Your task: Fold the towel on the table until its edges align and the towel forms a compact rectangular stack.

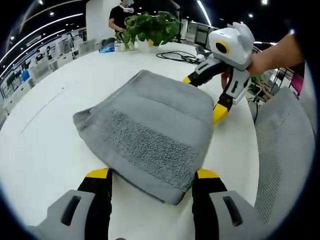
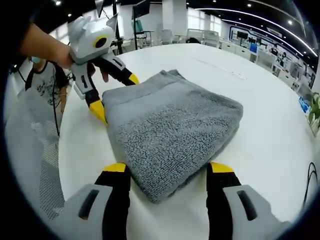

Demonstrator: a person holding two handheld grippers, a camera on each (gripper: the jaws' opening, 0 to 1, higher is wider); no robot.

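Observation:
A grey towel (image 1: pixel 150 130) lies folded into a thick, roughly rectangular stack on the white table (image 1: pixel 45 130). My left gripper (image 1: pixel 152 174) is open, and its yellow-tipped jaws straddle the towel's near end. At the far end my right gripper (image 1: pixel 203 97), held by a hand, is open around the towel's edge. In the right gripper view the same towel (image 2: pixel 170 125) runs away from my open right gripper (image 2: pixel 168 167), whose jaws flank its near corner. The left gripper (image 2: pixel 115 95) stands open at the towel's far left edge.
A potted plant (image 1: pixel 150 27) and black cables (image 1: pixel 177 56) sit at the table's far side, where a person (image 1: pixel 120 17) stands. A grey mesh chair (image 1: pixel 282 150) stands close to the table edge, seen again as the chair (image 2: pixel 42 150).

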